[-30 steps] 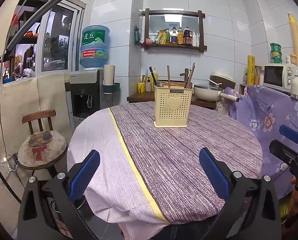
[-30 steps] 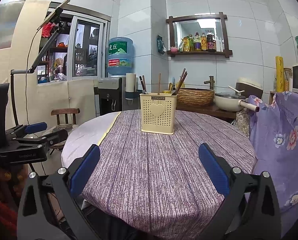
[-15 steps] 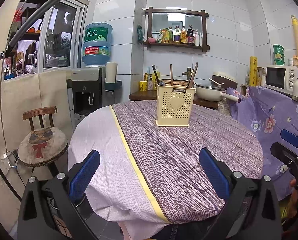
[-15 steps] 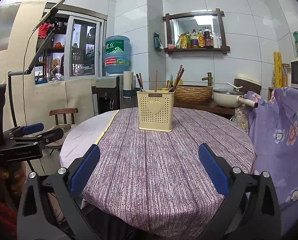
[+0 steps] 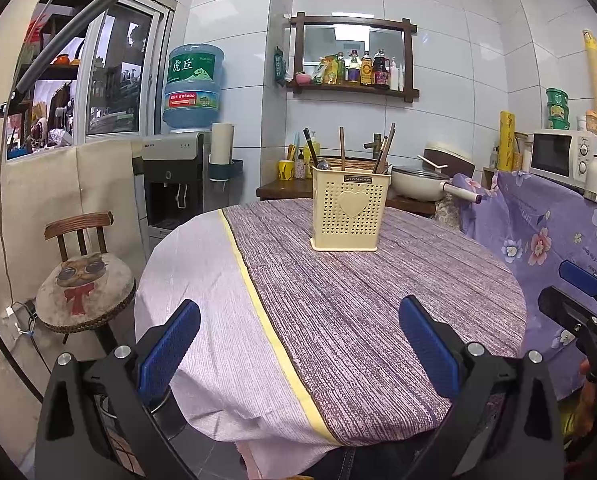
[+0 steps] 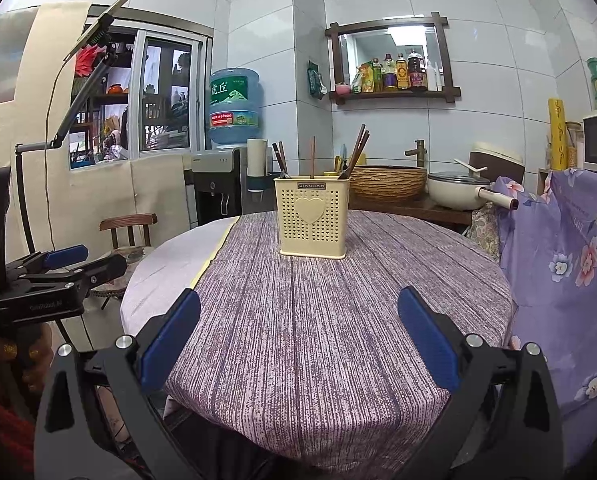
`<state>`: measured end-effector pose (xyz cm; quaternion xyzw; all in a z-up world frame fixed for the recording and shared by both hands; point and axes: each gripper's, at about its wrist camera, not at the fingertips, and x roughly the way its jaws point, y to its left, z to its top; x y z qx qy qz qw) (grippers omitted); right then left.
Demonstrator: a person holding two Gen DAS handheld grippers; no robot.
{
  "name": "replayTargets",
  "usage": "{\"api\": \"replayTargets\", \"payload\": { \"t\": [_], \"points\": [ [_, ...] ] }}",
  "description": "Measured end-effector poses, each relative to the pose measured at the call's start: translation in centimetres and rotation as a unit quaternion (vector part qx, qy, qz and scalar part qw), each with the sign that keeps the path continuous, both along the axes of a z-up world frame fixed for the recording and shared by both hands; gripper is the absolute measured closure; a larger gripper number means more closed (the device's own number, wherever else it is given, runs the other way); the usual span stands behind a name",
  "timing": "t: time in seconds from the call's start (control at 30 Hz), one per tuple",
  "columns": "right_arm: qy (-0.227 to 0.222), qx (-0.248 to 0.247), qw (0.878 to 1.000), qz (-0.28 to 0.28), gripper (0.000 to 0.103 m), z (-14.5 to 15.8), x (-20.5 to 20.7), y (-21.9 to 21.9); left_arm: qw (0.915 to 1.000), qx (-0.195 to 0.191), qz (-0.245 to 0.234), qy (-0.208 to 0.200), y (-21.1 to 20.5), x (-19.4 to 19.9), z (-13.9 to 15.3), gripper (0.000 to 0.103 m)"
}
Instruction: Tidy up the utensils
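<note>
Standing unmoved toward the table's (image 5: 378,320) far edge, the utensil holder (image 5: 350,214) now looks nearer; left gripper (image 5: 298,344) and right gripper (image 6: 298,336) gape wide, empty; holder's contents partly hidden.

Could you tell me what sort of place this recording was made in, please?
Most likely a home kitchen with a dining corner: a microwave and a lidded pan sit on the counters, condiment bottles fill a wall shelf, and a utensil holder stands on the cloth-covered round table.

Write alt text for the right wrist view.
A cream utensil holder with a heart on its front stands on a round table under a purple striped tablecloth, chopsticks sticking up from it. The open right gripper frames the foreground, empty; the left gripper shows at the left edge.
</note>
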<state>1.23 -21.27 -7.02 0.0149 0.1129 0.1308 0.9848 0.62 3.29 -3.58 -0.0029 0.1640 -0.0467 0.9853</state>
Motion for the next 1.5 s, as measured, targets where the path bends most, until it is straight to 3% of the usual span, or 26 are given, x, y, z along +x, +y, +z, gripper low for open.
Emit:
{"api": "replayTargets", "payload": {
  "t": [1.23,1.5],
  "points": [
    [0.009,-0.002,1.0,0.0,0.005,-0.59,0.08,-0.18,0.9999,0.008,-0.01,0.008,-0.84,-0.07,-0.41,0.005],
    [0.01,-0.001,1.0,-0.001,0.005,-0.62,0.04,-0.22,0.9998,-0.008,-0.011,0.011,-0.63,-0.07,-0.28,0.005]
  ]
}}
